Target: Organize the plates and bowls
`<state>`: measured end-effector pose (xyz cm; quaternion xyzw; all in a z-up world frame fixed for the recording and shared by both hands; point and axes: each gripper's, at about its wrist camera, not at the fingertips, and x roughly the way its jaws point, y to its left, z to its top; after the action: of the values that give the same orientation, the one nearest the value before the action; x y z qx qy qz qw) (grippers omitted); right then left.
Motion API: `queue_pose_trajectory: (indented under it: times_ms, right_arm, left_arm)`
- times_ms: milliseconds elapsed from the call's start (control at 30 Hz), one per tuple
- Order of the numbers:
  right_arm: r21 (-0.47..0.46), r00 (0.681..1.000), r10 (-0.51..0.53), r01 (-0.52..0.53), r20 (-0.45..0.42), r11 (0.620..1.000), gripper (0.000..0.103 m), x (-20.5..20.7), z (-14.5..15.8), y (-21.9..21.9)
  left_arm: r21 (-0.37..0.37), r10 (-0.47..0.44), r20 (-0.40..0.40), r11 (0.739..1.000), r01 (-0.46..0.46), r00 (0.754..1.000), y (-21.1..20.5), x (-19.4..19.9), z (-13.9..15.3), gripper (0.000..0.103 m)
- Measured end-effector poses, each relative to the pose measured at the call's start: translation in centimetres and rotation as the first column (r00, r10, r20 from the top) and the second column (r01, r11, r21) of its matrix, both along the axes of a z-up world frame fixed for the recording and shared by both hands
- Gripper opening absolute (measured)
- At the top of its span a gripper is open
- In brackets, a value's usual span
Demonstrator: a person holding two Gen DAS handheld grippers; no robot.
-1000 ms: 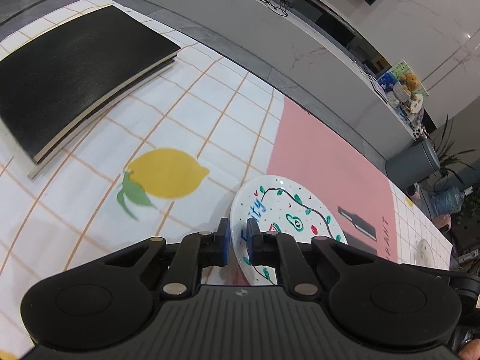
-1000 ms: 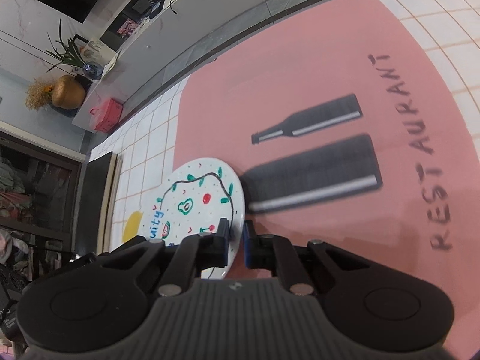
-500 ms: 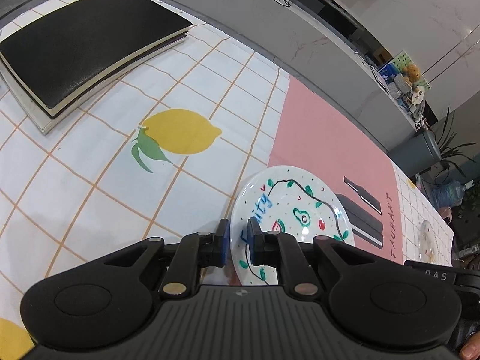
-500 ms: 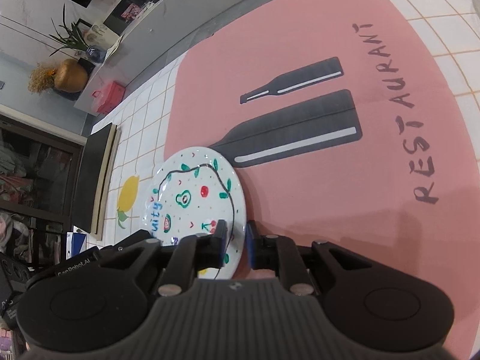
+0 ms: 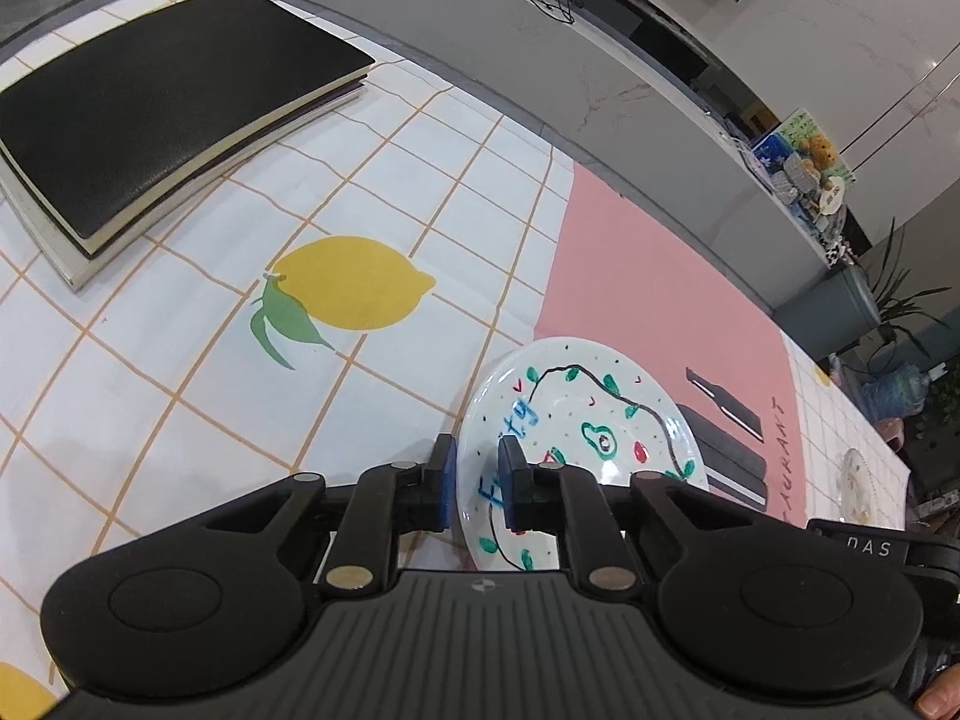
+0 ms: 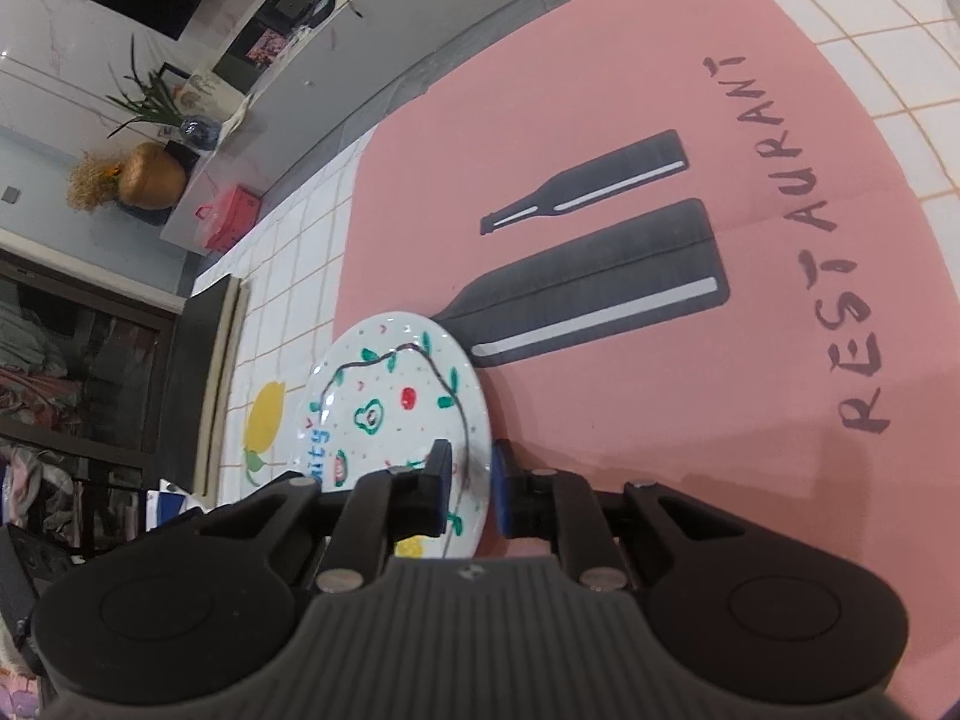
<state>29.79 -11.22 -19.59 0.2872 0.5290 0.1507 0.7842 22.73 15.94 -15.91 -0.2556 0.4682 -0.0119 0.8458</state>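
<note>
A white plate painted with fruit and blue letters is held above the printed tablecloth by both grippers. My left gripper is shut on the plate's near left rim. In the right wrist view the same plate is tilted, and my right gripper is shut on its right rim. A second small plate lies at the far right of the table in the left wrist view.
A black board on a white base lies at the table's back left. The cloth has a lemon print and a pink panel with bottle prints. A grey counter runs behind the table.
Both grippers have kept hold of the plate and lifted it higher above the cloth. The view over the table has widened, and the plate has tilted a little.
</note>
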Motion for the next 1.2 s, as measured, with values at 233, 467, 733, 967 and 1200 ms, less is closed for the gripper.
queue_pose_trajectory:
  times_ms: [233,467,733,967,1200]
  right_arm:
    - [0.001,1.0,-0.023,0.023,-0.016,1.0,0.006,-0.7,0.7,-0.4]
    - [0.051,0.999,-0.026,0.028,-0.032,0.998,0.007,-2.5,1.6,-1.3]
    - [0.098,0.999,-0.035,0.035,0.006,0.995,0.006,-5.3,4.1,-3.4]
    - [0.159,0.997,-0.067,0.061,0.03,0.985,0.006,-8.4,6.3,-7.0]
    - [0.187,0.992,-0.114,0.103,0.053,0.977,0.007,-11.9,8.1,-11.4]
  left_arm:
    - [0.017,-0.037,0.012,0.999,0.037,0.999,-0.2,-0.5,1.2,0.012]
    - [-0.006,-0.025,0.025,1.0,0.025,0.999,-0.2,-1.7,2.9,0.012]
    - [-0.003,-0.052,0.06,0.999,0.052,0.997,-1.5,-3.5,6.0,0.012]
    - [-0.001,-0.101,0.089,0.995,0.102,0.991,-4.1,-5.1,9.4,0.011]
    - [0.008,-0.162,0.128,0.987,0.162,0.978,-8.3,-7.2,12.4,0.011]
